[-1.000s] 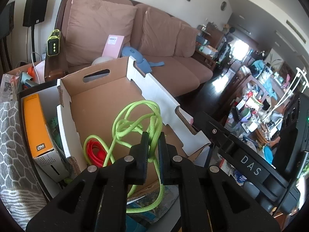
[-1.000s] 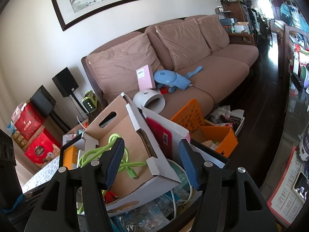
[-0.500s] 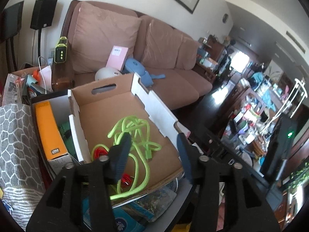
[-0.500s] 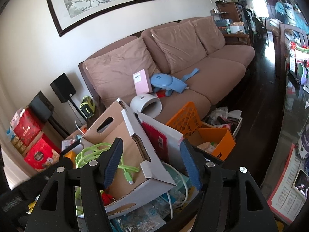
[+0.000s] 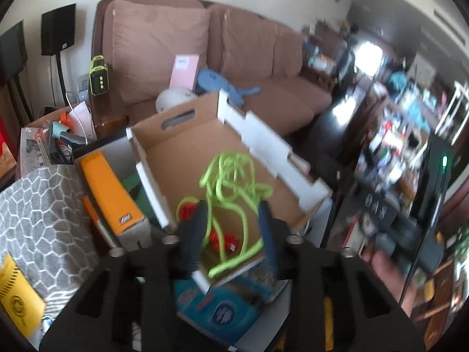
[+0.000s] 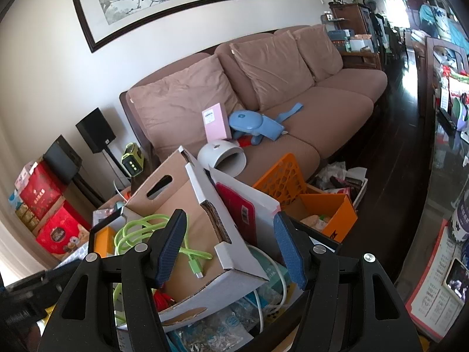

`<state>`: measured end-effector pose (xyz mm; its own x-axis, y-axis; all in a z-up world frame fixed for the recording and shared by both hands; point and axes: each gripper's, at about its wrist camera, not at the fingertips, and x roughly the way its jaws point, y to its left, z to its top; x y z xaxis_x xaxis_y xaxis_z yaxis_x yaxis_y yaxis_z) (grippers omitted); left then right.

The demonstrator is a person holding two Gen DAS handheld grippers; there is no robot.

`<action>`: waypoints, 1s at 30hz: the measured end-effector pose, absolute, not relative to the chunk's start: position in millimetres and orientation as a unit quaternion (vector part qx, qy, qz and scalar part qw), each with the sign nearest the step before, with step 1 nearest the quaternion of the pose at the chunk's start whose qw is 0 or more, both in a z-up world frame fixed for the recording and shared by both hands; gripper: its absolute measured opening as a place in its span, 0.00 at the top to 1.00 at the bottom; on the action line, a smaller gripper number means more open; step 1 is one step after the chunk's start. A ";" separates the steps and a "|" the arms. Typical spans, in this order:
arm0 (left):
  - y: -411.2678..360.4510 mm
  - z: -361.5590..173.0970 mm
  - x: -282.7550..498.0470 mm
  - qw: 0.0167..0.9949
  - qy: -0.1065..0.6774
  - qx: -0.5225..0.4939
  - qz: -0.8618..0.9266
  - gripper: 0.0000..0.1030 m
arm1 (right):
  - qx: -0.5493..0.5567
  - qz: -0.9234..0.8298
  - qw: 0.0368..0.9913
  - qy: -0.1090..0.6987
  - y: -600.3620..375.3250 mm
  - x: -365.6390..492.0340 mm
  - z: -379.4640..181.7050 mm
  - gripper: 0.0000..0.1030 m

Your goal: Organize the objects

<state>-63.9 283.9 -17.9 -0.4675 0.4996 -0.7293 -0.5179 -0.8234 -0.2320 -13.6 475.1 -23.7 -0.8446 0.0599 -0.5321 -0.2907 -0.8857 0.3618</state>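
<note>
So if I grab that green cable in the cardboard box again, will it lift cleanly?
Probably not. The green cable lies in loose, tangled loops, so it will likely flop and trail. It overlaps a red item, which might snag. The cardboard box sits tilted and could shift.

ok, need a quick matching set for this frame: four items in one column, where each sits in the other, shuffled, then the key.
Items:
1. green cable
2. pink box
3. orange basket
4. black speaker

Places:
A. on a stand by the wall, left of the sofa
B. propped against the sofa's back cushion
C. on the floor in front of the sofa
D. lying loose in the open cardboard box

Pairs: 1-D, 2-B, 3-C, 4-A
</note>
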 end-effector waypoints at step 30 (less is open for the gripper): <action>336.1 -86.9 -104.8 0.307 0.045 -0.541 0.782 0.85 | -0.264 0.935 0.095 0.216 475.7 -13.7 -26.5 0.38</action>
<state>-104.8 336.1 -86.9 -0.2258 0.4311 -0.8736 -0.5294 -0.8071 -0.2614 -13.7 475.7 -26.5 -0.8425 0.0633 -0.5350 -0.2915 -0.8887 0.3539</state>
